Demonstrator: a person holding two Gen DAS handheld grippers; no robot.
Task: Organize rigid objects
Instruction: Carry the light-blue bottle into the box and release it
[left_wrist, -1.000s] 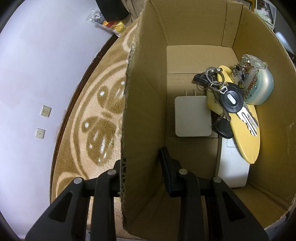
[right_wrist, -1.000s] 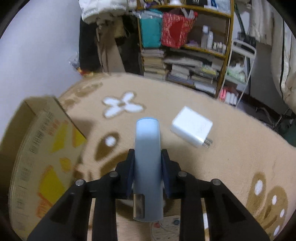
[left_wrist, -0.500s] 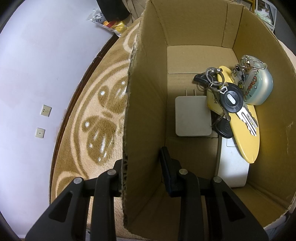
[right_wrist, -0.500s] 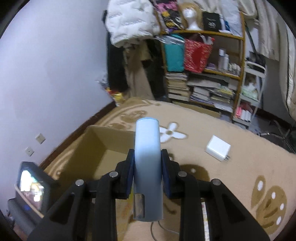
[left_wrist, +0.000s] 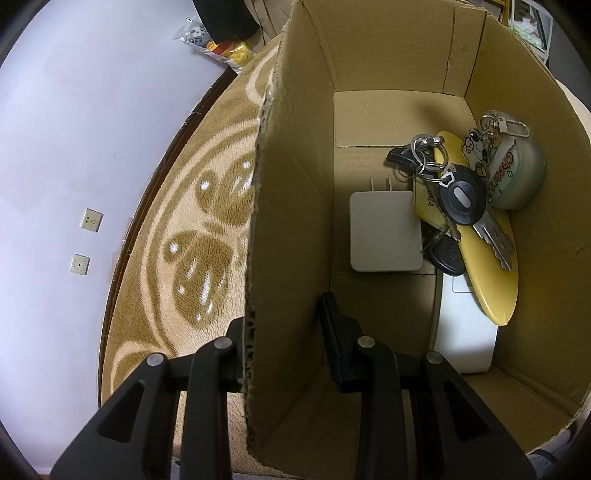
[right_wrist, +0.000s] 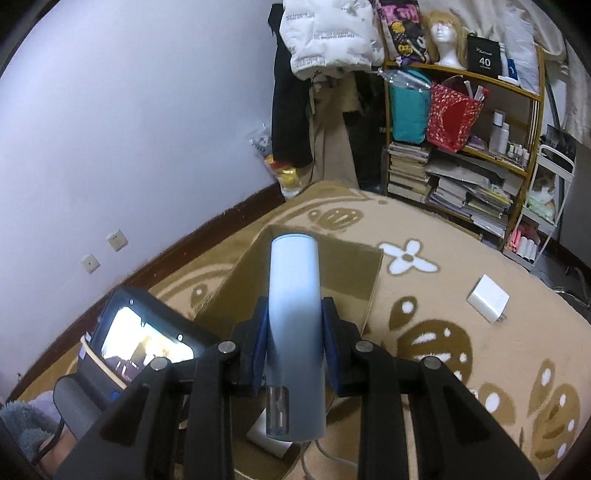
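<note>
In the left wrist view a cardboard box (left_wrist: 402, 55) stands on the rug. My left gripper (left_wrist: 282, 317) straddles its near side wall, shut on it, one finger outside and one inside. On the box floor lie a white charger (left_wrist: 384, 232), a bunch of keys (left_wrist: 461, 199), a yellow oval plate (left_wrist: 487, 273), a pale green round case (left_wrist: 517, 177) and a white block (left_wrist: 465, 332). In the right wrist view my right gripper (right_wrist: 293, 314) is shut on a pale blue tube (right_wrist: 293, 273), held above the box (right_wrist: 354, 273). Another white charger (right_wrist: 487, 304) lies on the rug to the right.
A patterned tan rug (right_wrist: 461, 258) covers the floor. A lilac wall (right_wrist: 129, 110) with two sockets runs along the left. A crowded shelf (right_wrist: 461, 177) and hanging clothes stand at the back. The left device's lit screen (right_wrist: 144, 339) shows at lower left.
My right gripper has lifted the blue tube and swung left, from over the rug beside the box to above the box opening. The left gripper and the box contents have not moved.
</note>
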